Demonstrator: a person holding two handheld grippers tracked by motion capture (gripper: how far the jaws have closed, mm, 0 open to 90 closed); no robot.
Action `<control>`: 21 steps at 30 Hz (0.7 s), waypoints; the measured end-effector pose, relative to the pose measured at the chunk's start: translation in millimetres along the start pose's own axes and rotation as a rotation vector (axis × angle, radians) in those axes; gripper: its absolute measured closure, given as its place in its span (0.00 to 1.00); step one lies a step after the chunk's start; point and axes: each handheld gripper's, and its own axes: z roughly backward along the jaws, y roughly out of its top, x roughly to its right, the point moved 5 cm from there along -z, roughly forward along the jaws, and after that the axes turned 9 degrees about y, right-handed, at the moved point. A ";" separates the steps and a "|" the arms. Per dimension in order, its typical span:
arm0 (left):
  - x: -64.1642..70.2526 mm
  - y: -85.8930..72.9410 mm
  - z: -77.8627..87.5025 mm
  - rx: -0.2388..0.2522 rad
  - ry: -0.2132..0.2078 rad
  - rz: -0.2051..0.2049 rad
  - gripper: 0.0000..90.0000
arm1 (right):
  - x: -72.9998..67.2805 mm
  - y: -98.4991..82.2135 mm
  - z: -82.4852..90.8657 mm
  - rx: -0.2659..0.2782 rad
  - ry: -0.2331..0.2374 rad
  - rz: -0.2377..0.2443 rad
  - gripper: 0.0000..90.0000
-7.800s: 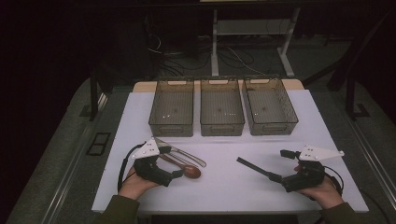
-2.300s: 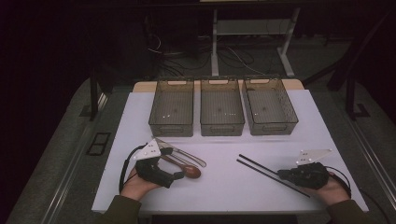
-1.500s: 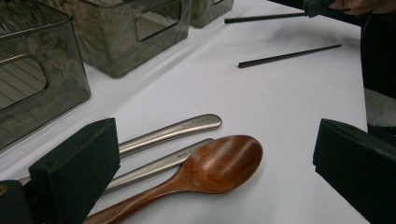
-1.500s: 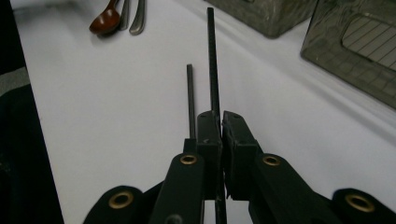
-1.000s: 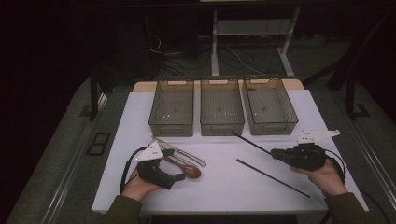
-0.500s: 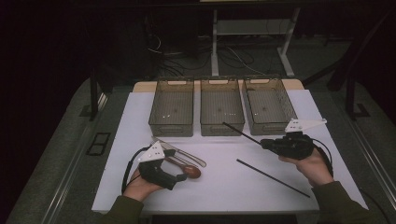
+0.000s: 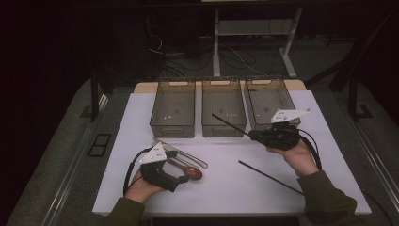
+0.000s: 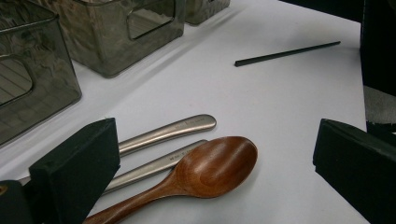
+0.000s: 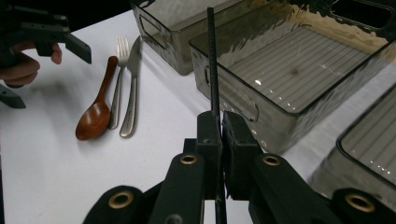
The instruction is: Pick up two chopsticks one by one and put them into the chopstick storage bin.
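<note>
My right gripper (image 7: 252, 135) (image 9: 220, 126) is shut on a black chopstick (image 7: 229, 125) (image 9: 212, 60) and holds it in the air. The stick points up-left over the front of the middle bin (image 7: 223, 106) (image 9: 289, 70). A second black chopstick (image 7: 270, 178) (image 8: 287, 52) lies flat on the white table (image 7: 226, 188). My left gripper (image 7: 181, 179) (image 8: 215, 158) rests open on the table, its jaws on either side of a wooden spoon (image 7: 193, 173) (image 8: 210, 168) (image 9: 95, 116). Beside the spoon lie a metal fork (image 9: 119, 79) and knife (image 7: 186, 154) (image 9: 133, 88).
Three smoky clear bins stand in a row at the table's far side: the left bin (image 7: 173, 108) (image 8: 126, 32), the middle one, and the right bin (image 7: 270, 101) (image 9: 369, 149). Their insides look bare. Dark floor surrounds the table.
The right gripper has shut on one chopstick, lifted it off the table and carried it up-left toward the middle bin. The other chopstick stays put. The left hand has barely moved.
</note>
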 end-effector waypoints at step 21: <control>1.5 0.8 -0.1 0.003 0.003 0.001 0.00 | 0.9 48.3 -48.9 -0.003 -0.014 -0.010 0.94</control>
